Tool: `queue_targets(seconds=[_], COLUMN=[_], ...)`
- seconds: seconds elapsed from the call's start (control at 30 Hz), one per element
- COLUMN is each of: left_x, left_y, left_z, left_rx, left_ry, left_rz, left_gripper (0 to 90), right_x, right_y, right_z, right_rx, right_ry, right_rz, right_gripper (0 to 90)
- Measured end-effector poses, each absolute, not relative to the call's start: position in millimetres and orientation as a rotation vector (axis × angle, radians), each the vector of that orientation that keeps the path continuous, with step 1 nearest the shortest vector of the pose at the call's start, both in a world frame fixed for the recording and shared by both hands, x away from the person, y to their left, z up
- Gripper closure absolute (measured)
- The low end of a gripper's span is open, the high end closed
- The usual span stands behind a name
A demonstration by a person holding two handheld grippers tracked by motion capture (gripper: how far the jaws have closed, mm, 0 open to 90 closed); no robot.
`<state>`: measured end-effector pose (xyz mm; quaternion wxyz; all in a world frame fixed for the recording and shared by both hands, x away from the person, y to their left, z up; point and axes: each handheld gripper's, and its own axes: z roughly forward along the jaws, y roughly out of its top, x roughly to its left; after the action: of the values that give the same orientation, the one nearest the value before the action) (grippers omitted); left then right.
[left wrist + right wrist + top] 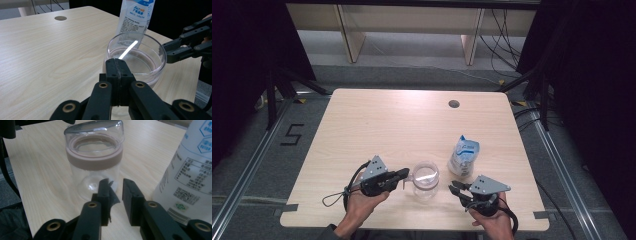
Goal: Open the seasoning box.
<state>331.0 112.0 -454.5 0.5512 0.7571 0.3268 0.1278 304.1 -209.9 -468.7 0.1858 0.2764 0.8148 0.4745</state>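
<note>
Though clear-walled, round glass jar [425, 179]

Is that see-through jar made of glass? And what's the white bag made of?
The jar looks like clear glass or hard plastic; its shiny see-through wall doesn't settle which. Its pinkish band looks matte and rubbery. The bag looks like glossy printed plastic film, slightly crinkled.

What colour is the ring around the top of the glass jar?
The ring is dusty pinkish-brown, clearest in the right gripper view.
</note>
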Motion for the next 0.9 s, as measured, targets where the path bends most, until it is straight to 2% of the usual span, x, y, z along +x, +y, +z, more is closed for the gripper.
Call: queue_targets(seconds=[0.33,0.9], left_x=[331.5,331.7], left_y=[113.0,114.3], left_z=[-455.4,-457.5], left_rx=[1.783,1.79], left_ry=[0.764,0.755], left_rz=[0.301,0.308], left_gripper=[89.3,89.3], right_x=[310.8,317.8], right_y=[-194.9,-183.6], right_z=[-464.6,-457.3], right_rx=[0.755,0.723], right_ry=[2.306,2.337], right_rz=[1.362,1.382], right_gripper=[85.9,87.4])
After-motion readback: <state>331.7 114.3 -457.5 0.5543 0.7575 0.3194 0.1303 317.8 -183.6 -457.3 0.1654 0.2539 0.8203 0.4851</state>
